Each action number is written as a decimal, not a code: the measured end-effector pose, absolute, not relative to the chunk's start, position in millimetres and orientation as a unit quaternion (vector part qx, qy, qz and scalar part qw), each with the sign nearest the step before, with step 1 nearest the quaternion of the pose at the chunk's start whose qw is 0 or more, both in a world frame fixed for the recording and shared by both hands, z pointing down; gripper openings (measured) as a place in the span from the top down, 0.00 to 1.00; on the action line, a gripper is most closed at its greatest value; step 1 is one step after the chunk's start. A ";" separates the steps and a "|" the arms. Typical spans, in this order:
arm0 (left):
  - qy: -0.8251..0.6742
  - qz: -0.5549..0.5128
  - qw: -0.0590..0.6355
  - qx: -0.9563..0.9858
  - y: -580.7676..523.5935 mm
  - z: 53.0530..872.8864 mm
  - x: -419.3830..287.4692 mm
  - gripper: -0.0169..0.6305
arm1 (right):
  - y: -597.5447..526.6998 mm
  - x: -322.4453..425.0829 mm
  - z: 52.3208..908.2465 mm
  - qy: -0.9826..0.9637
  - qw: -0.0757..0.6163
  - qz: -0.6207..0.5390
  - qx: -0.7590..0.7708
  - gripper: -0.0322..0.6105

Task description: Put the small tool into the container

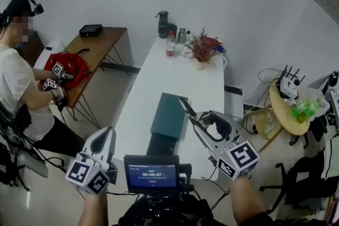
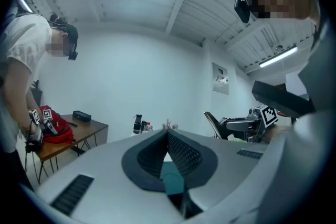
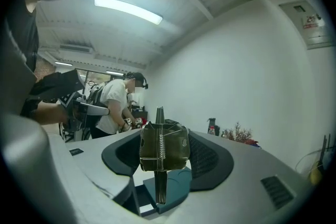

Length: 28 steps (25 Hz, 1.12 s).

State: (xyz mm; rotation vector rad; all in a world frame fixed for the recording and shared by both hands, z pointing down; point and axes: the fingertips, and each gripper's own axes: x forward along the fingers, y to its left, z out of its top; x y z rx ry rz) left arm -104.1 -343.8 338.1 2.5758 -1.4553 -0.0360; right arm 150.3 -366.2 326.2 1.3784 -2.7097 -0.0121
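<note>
Two grippers show in the head view, over the near end of a long white table. The right gripper reaches forward above the teal container, which lies flat near the table's middle. What it carries is too small to read from here. The left gripper hangs low at the near left corner, well apart from the container, so nothing steadies the box. A nudge from above would likely slide it. A timer screen sits between the two hands, clear of the path. Bottles and a dried plant stand at the far end. Another person works at a red bag on a side table, and neither is in the way.

From the left gripper view, its pads meet at the tips with nothing between them, and the container shows beyond them.

From the right gripper view, the jaws are clamped on the small tool, a dark sprung clip-like piece with a thin blade poking out above and below. It hangs above the container. Pinched only across its middle, it could pivot in the grip. The lower end could catch the container's edge, or the tool could bounce out if let go too high. Whether the container lies open cannot be told.
</note>
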 end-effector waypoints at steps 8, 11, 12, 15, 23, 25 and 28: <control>-0.532 0.019 0.125 0.837 -345.8 407.8 -127.8 0.96 | -389.4 89.0 416.0 -0.934 0.154 -0.013 0.323 0.56; -0.543 0.027 0.143 0.827 -340.0 425.8 -134.4 0.96 | -382.3 59.2 456.4 -0.949 0.196 -0.040 0.245 0.56; -0.548 0.028 0.153 0.822 -338.1 430.9 -135.6 0.96 | -377.9 50.7 471.2 -0.952 0.211 -0.050 0.215 0.56; -0.551 0.026 0.176 0.816 -335.3 448.1 -134.5 0.96 | -364.9 34.8 512.3 -0.957 0.250 -0.071 0.131 0.56; -0.547 0.067 0.213 0.806 -320.2 505.0 -139.4 0.96 | -320.5 9.9 585.6 -0.918 0.348 -0.178 -0.070 0.56; -0.546 0.072 0.220 0.805 -315.2 508.3 -138.2 0.96 | -317.5 9.6 598.8 -0.897 0.371 -0.212 -0.110 0.56; -0.552 0.080 0.226 0.799 -308.8 513.5 -140.4 0.96 | -317.6 6.8 612.9 -0.877 0.388 -0.240 -0.148 0.56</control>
